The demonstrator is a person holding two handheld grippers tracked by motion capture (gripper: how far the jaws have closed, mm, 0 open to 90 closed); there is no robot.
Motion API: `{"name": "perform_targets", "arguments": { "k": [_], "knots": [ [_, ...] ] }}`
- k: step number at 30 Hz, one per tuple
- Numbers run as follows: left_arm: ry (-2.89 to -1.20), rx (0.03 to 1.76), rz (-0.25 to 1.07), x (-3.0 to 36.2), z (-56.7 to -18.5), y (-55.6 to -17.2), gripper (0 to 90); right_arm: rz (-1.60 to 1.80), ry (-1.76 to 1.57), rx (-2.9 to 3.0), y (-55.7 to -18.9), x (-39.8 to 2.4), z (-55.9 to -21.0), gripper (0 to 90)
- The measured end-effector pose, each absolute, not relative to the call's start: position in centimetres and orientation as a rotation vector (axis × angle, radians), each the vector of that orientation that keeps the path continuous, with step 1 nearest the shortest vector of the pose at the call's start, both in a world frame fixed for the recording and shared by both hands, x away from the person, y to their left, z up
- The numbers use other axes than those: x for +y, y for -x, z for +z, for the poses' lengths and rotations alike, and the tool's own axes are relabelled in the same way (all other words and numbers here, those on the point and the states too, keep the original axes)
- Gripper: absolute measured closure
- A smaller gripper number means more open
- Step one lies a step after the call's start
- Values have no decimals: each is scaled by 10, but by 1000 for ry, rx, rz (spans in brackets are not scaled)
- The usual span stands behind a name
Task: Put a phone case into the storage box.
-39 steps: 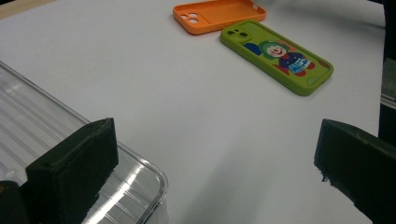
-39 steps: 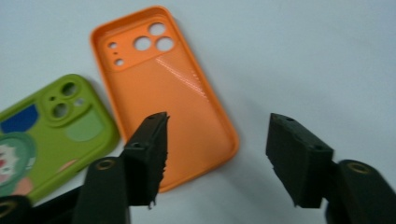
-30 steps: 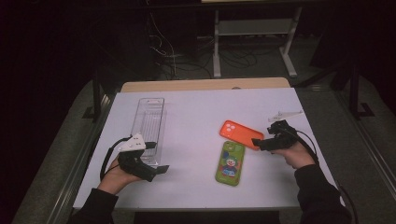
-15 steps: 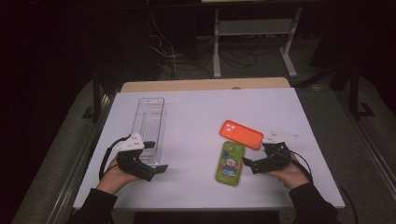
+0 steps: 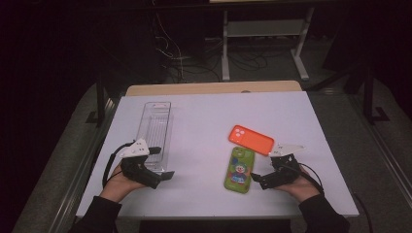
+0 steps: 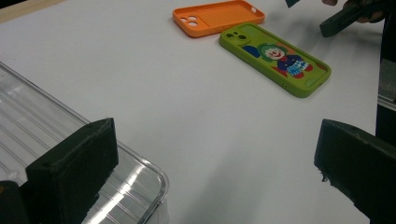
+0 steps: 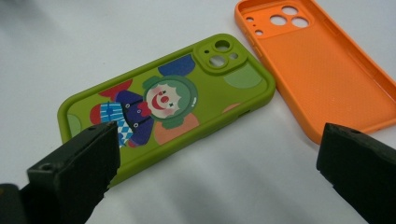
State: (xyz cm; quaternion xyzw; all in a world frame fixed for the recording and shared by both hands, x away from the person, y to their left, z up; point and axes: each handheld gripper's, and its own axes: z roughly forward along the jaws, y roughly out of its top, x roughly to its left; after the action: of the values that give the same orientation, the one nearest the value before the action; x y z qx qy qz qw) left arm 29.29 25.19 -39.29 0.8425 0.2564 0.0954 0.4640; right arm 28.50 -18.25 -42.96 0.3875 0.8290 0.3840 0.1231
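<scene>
White table (image 5: 204,111) carries a clear ribbed plastic tray (image 5: 156,127) left of centre, likely the drop-off. Green clown-print phone case (image 5: 239,170) lies flat at lower centre, its corner just beside, maybe touching, the orange phone case (image 5: 251,140). Right gripper (image 5: 258,180), jaws wide and empty, lines up on the green one; left gripper (image 5: 164,167) open, parked at the tray's near end.

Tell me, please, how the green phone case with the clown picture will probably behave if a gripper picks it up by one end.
The green phone case is empty and thin-walled, so it is probably light. Its rounded, matte-looking rim suggests soft rubbery material, so it may bend or droop a little rather than stay stiff. Lying flat on the white table, it should slide when pushed, not roll or tip.
</scene>
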Motion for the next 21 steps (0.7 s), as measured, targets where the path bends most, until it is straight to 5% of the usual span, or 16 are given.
{"name": "perform_targets", "arguments": {
  "k": [21],
  "knots": [
    [-2061,636,226,254,-392,-293,0,932,-1030,2568,-321,-185,-400,0]
  ]
}}
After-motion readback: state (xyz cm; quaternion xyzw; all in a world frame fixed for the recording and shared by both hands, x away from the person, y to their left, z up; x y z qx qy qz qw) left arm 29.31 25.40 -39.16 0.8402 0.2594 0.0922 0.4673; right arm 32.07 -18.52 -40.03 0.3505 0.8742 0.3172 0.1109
